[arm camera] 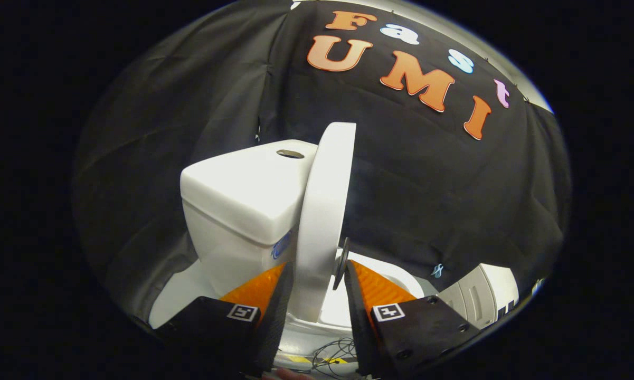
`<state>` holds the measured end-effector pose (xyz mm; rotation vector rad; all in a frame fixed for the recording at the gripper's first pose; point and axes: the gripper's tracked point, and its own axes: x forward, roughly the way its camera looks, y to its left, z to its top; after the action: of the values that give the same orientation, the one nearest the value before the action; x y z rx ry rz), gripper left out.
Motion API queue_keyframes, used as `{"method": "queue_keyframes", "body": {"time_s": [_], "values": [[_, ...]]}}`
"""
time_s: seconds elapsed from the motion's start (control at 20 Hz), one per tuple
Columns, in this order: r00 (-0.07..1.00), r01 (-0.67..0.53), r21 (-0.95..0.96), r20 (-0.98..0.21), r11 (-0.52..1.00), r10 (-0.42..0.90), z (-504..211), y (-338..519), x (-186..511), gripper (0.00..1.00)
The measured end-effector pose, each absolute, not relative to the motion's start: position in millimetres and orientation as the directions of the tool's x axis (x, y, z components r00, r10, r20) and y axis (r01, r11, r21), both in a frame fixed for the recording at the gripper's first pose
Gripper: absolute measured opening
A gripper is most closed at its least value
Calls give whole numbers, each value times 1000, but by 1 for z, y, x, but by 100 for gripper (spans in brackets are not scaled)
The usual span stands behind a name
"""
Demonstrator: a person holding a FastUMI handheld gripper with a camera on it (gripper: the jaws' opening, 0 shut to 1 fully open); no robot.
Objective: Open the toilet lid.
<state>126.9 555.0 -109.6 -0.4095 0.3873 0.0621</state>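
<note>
The white toilet lid (327, 200) stands nearly upright and edge-on, leaning toward the tank (243, 195). Its lower part sits between my fingers. My gripper (319, 263) is closed around it: one finger lies against the tank-side face, the other against the bowl-side face by a small grey bumper (342, 258). Beyond the right finger a part of the white seat and bowl rim (396, 277) shows. A flush button (290, 153) sits on top of the tank.
A white ribbed box-like object (478, 295) stands to the right of the bowl. Thin cables (338, 351) lie on the floor below the fingers. Black cloth walls close in behind and to both sides.
</note>
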Motion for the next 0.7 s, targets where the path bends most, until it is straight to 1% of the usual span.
{"method": "queue_keyframes", "body": {"time_s": [0.1,0.3,0.4,0.45,0.5,0.6,0.7], "values": [[932,-135,-332,-363,933,5,-97,552,126,72],[950,-126,-263,-310,957,40,-60,527,130,73],[942,-161,-199,-324,967,91,-53,522,129,74],[934,-184,-158,-335,970,123,-53,520,125,78],[929,-209,-120,-333,970,159,-50,522,123,78],[921,-284,-59,-295,957,255,-38,530,119,78],[922,-311,-53,-261,949,287,-27,525,116,78]]}}
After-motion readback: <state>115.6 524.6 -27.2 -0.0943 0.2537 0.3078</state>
